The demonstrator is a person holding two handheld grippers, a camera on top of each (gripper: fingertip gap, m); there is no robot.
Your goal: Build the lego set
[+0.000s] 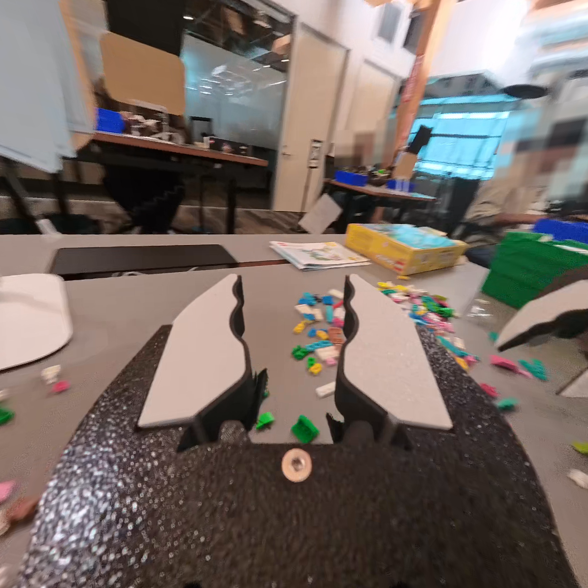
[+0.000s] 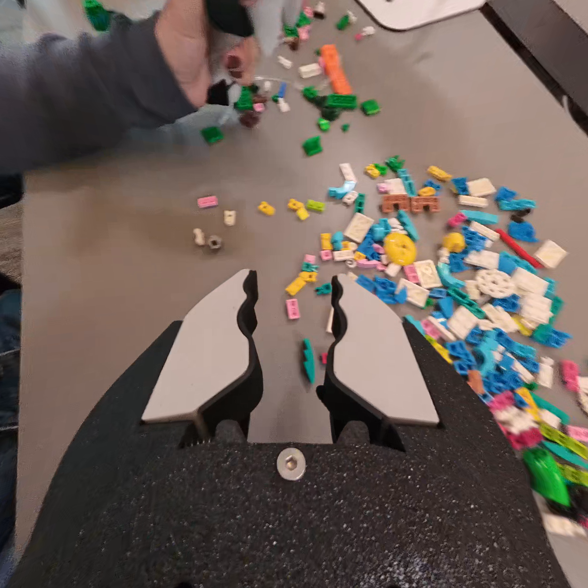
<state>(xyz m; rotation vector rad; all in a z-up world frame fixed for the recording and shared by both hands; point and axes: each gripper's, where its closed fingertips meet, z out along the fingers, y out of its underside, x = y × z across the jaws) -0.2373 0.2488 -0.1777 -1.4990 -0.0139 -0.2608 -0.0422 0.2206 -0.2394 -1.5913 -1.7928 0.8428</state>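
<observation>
Both the left gripper [image 1: 294, 283] and the right gripper [image 2: 294, 276] have a black, speckled, grainy body with one silver hex-socket screw [image 2: 290, 463] near the front edge. Flat light-grey plates top the fingers [image 1: 197, 356], and black wavy padding lines the jaws. The person's sleeve [image 2: 82, 95] looks dark grey, though it is blurred.

Left wrist: low, near-level over tabletop [image 1: 127, 318], facing room. Right wrist: steeply downward, close. Shared: scattered bricks [image 1: 321, 331].

Matt grey table [image 2: 127, 254]; plastic bricks [image 2: 477, 286], prob. glossy.
</observation>
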